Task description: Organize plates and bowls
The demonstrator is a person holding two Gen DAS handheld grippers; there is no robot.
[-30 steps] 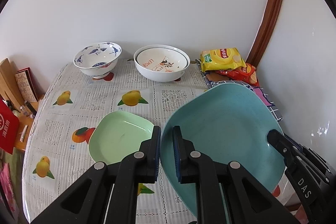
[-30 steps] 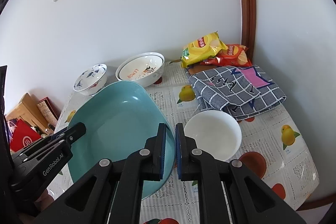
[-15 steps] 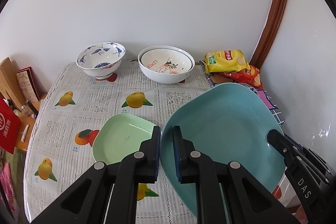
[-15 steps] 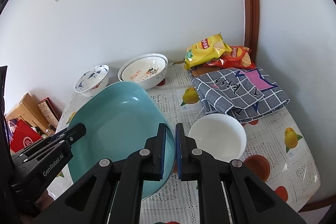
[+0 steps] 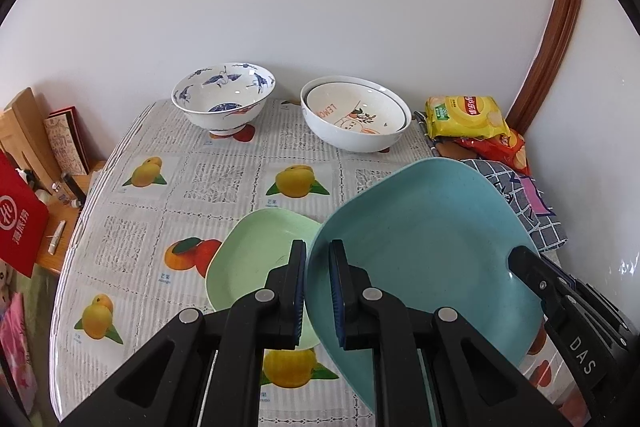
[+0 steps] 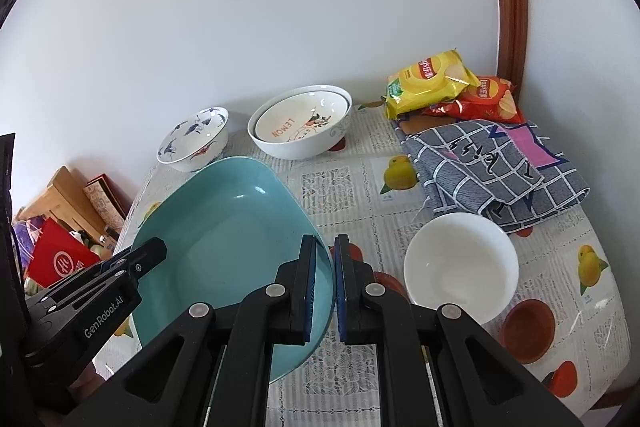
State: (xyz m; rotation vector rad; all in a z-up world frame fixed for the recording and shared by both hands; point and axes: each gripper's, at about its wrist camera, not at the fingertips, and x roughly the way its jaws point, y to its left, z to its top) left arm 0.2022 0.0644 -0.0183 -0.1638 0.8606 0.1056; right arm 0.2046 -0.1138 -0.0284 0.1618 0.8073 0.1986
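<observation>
Both grippers had carried the teal plate [image 5: 424, 251] nearer the bowls at the wall. Left gripper [image 5: 318, 291] and right gripper [image 6: 325, 285] each stayed clamped on opposite rims, holding it tilted above the light-green plate [image 5: 256, 259] and tablecloth [image 5: 160, 187].

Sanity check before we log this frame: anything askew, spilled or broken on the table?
Nothing spilled or broken. The teal plate is tilted off the table, but only because the left gripper and right gripper each clamp its rim. The green plate and white bowl sit flat.
</observation>
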